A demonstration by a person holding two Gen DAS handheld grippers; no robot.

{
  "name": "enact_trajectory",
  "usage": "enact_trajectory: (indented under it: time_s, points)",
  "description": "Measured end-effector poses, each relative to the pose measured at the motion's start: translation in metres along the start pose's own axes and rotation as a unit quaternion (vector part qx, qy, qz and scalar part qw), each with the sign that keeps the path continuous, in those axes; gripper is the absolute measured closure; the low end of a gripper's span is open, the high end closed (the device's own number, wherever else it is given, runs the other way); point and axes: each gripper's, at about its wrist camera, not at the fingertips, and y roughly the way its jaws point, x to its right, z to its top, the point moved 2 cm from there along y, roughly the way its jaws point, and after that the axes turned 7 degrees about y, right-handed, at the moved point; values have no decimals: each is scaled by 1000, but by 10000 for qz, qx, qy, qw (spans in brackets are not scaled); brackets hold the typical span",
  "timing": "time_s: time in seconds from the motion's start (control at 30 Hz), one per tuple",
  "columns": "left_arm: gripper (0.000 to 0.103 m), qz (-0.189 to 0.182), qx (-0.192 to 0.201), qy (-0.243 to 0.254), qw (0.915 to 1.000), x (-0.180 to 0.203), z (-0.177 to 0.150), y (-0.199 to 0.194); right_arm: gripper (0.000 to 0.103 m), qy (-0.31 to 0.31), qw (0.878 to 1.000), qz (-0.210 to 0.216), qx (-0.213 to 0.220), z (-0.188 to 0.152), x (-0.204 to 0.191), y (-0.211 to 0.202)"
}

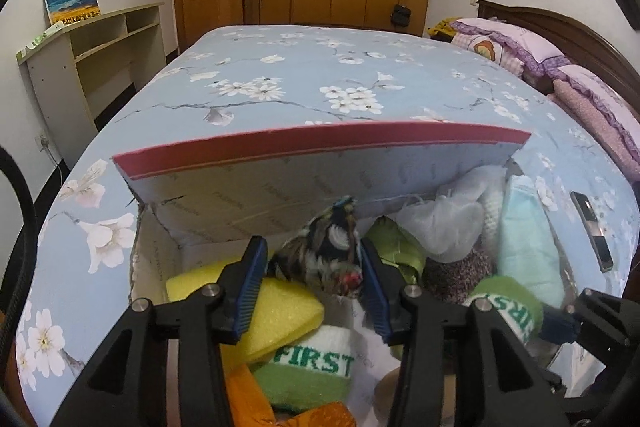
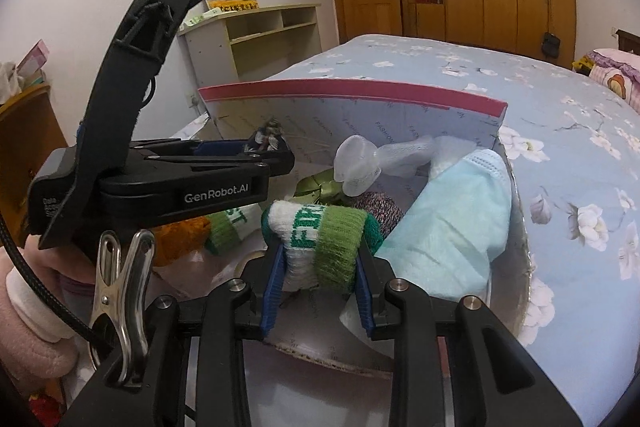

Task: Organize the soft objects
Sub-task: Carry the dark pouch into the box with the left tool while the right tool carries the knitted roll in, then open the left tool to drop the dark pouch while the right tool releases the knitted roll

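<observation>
An open cardboard box with a red-edged lid (image 1: pixel 320 143) lies on the bed and holds soft items. My left gripper (image 1: pixel 316 267) is shut on a dark furry patterned item (image 1: pixel 324 259), held over the box; it also shows in the right wrist view (image 2: pixel 268 141). My right gripper (image 2: pixel 320 267) is shut on a rolled white and green "FIRST" sock (image 2: pixel 320 239), just above the box's front rim. A second "FIRST" sock (image 1: pixel 316 367), a yellow sponge (image 1: pixel 280 311) and a light blue face mask (image 2: pixel 452 223) lie in the box.
The box lid (image 2: pixel 360 95) stands up behind the contents. Also inside are a white mesh bag (image 2: pixel 360 163), a green leafy piece (image 1: pixel 396 247), a speckled knit item (image 2: pixel 380 207) and orange cloth (image 1: pixel 248 395). A phone (image 1: pixel 592 227) lies on the flowered bedspread (image 1: pixel 320 67). Pillows (image 1: pixel 520 47) are at right.
</observation>
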Motion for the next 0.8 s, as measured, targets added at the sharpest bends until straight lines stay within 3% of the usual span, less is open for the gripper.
enact_trajectory:
  time_s: [0.37, 0.6, 0.8]
  points:
    - [41, -52, -66, -111, 9999, -2, 1, 0, 66, 39, 9999, -34, 107, -6, -1, -4]
    - [41, -31, -82, -179, 9998, 0, 2, -9, 59, 71, 9998, -35, 203, -4, 2, -11]
    - [39, 21, -18, -217, 9998, 0, 4, -22, 43, 147, 9992, -21, 378, -3, 5, -22]
